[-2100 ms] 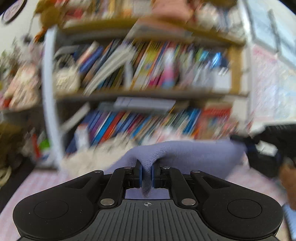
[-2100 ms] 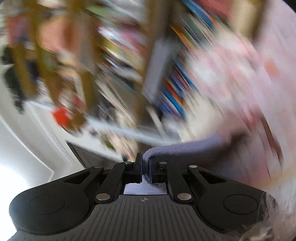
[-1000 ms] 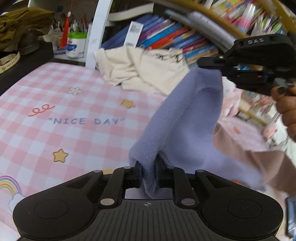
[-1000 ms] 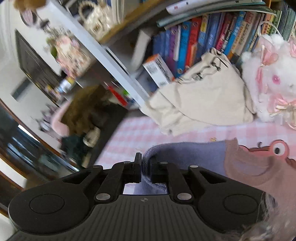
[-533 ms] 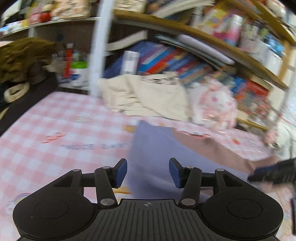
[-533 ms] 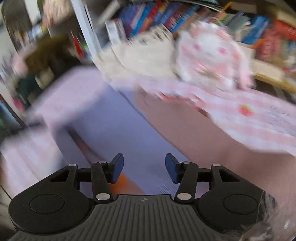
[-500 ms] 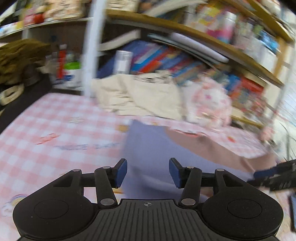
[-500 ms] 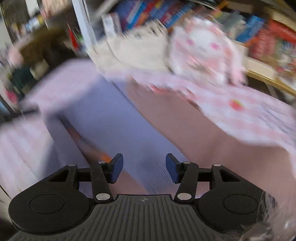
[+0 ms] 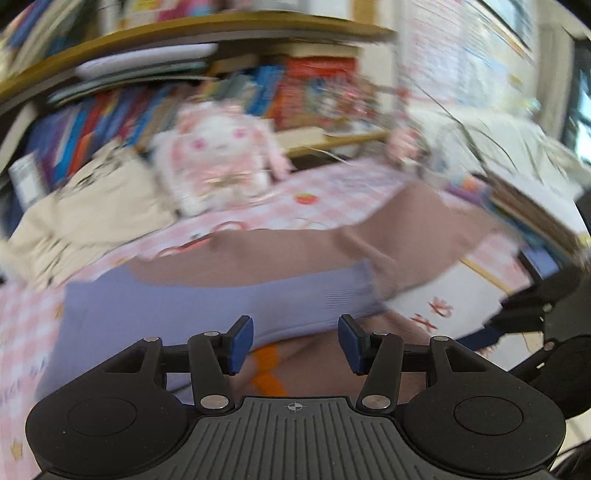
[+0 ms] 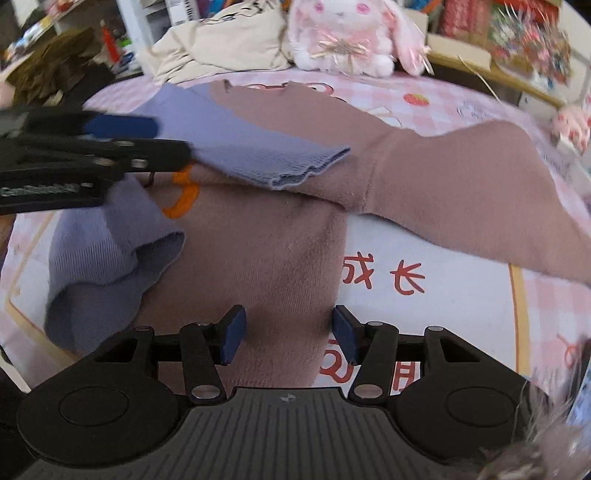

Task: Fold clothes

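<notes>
With both my sets of jaws just sprung apart and gripping nothing, the fold of one sleeve looks done. At the bottom of the right view, my right gripper (image 10: 286, 334) hangs over the brown sweater (image 10: 255, 254), flat on the pink checked bedspread (image 10: 461, 295). Further up, the lilac sleeve (image 10: 258, 151) lies across the chest below my left gripper (image 9: 295, 341) (blurred there). Next I'd judge: take the brown sleeve (image 10: 498, 192), upper right. Beyond sits a plush rabbit (image 10: 343, 33).

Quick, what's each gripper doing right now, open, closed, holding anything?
Left gripper: open, holding nothing, above the sweater.
Right gripper: open, holding nothing, over the sweater's brown body.
</notes>
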`<control>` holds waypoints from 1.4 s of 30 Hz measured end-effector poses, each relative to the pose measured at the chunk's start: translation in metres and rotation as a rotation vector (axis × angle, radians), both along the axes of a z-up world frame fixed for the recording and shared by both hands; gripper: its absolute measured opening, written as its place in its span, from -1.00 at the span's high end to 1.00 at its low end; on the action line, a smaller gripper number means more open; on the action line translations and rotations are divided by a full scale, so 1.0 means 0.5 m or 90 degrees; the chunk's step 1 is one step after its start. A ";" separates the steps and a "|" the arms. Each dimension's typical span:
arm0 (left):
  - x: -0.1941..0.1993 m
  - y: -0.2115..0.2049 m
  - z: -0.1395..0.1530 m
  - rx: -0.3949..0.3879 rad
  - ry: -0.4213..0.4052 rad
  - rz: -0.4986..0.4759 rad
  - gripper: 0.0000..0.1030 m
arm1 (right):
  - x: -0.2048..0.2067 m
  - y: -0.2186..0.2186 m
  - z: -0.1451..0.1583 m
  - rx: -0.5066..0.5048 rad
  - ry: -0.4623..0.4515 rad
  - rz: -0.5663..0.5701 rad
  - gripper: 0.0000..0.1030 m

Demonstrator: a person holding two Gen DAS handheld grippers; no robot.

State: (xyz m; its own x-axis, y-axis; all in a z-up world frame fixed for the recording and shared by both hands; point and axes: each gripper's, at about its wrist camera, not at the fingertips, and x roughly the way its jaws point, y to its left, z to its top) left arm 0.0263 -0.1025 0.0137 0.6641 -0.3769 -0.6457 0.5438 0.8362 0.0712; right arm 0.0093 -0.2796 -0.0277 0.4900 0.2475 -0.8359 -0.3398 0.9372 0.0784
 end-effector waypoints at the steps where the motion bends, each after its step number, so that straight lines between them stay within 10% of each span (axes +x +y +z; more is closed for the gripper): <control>1: -0.002 -0.015 -0.004 0.014 -0.004 -0.016 0.00 | -0.001 0.000 0.000 -0.002 -0.003 0.003 0.09; 10: -0.026 -0.088 -0.053 0.165 -0.086 -0.097 0.08 | -0.003 -0.007 -0.003 0.001 -0.013 0.028 0.15; 13: -0.007 -0.088 -0.048 0.145 -0.080 -0.082 0.91 | -0.004 -0.007 -0.003 0.001 -0.014 0.033 0.14; 15: 0.003 -0.076 -0.028 0.107 -0.081 -0.067 0.95 | -0.003 -0.007 -0.003 0.001 -0.013 0.035 0.14; 25: 0.044 0.293 0.151 -0.142 -0.144 0.308 0.97 | -0.003 -0.002 -0.001 -0.005 -0.008 0.031 0.14; 33: 0.031 0.603 0.133 -0.094 -0.137 0.573 0.98 | 0.001 0.003 -0.003 -0.010 -0.005 0.009 0.14; 42: 0.014 0.733 0.056 -0.027 -0.096 0.720 0.95 | 0.001 0.011 -0.002 -0.016 0.005 -0.020 0.15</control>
